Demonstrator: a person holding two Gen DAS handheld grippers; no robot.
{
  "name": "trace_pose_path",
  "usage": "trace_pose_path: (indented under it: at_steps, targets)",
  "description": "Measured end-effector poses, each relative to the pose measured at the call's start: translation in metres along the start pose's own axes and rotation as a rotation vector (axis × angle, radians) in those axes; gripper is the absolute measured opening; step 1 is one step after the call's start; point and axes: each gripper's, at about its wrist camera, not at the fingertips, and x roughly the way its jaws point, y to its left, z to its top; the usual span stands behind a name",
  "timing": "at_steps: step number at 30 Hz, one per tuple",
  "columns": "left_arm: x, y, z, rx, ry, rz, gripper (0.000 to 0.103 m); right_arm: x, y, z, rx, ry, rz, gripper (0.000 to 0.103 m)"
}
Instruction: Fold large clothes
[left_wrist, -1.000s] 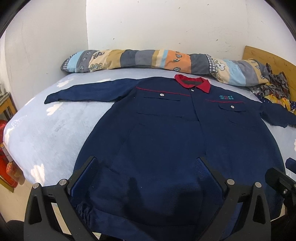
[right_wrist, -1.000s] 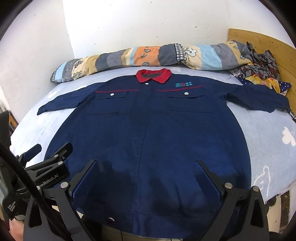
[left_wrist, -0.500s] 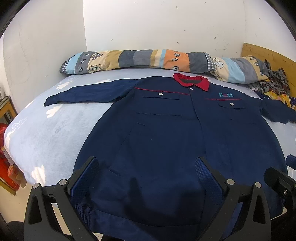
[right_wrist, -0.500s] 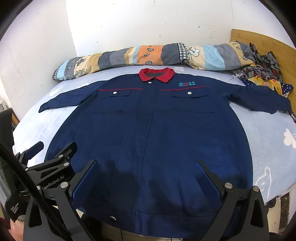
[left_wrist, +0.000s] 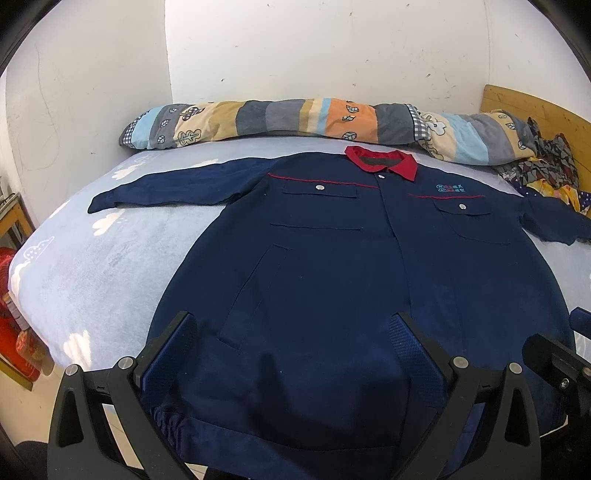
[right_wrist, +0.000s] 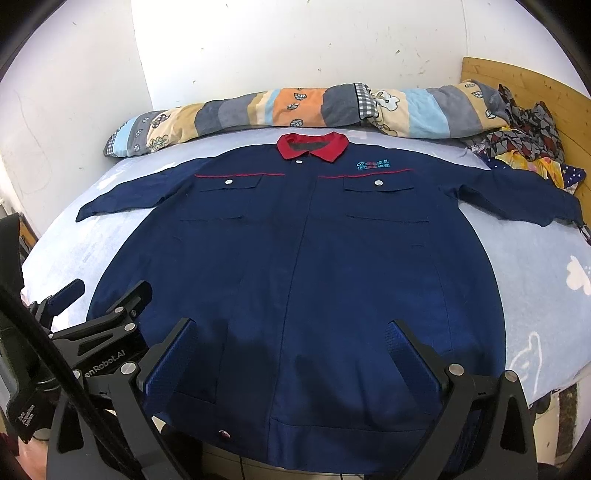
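The navy work jacket (right_wrist: 295, 258) is spread collar-away just ahead of both empty, wide-spread grippers, left gripper (left_wrist: 295, 343) and right gripper (right_wrist: 291, 343).

I see navy jacket (right_wrist: 295, 266), red collar (right_wrist: 314, 147) | pale-blue cloud-print sheet (left_wrist: 92, 266) | striped multicolour quilt (left_wrist: 295, 120)

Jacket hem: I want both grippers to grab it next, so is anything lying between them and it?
Nothing visible. The navy jacket lies flat on the bed; the left gripper and right gripper hang open above its hem, bare cloth beneath.
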Motion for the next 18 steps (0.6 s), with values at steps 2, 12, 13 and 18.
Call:
trace_pose_path:
  at_steps: [2,12,13,18]
  targets:
    - [-0.0001,0.0,0.0,0.001,-0.001,0.001,0.103,0.0005,0.0,-0.0002,0.0,0.002,-0.003,0.103]
    - [-0.0002,-0.0023,0.0002,0.006,-0.006,0.001,0.103,0.0011,-0.0012,0.0002,-0.001,0.003,-0.001,0.103]
    - [-0.0014,-0.0025,-0.0005,0.008,-0.006,0.001,0.103,0.0012,-0.0016,-0.0001,-0.001,0.003,-0.001,0.103]
    - [-0.0017,-0.0039,-0.0008,0.007,-0.007,0.003,0.103,0.0017,-0.0011,0.0,0.0,0.006,-0.001,0.103]
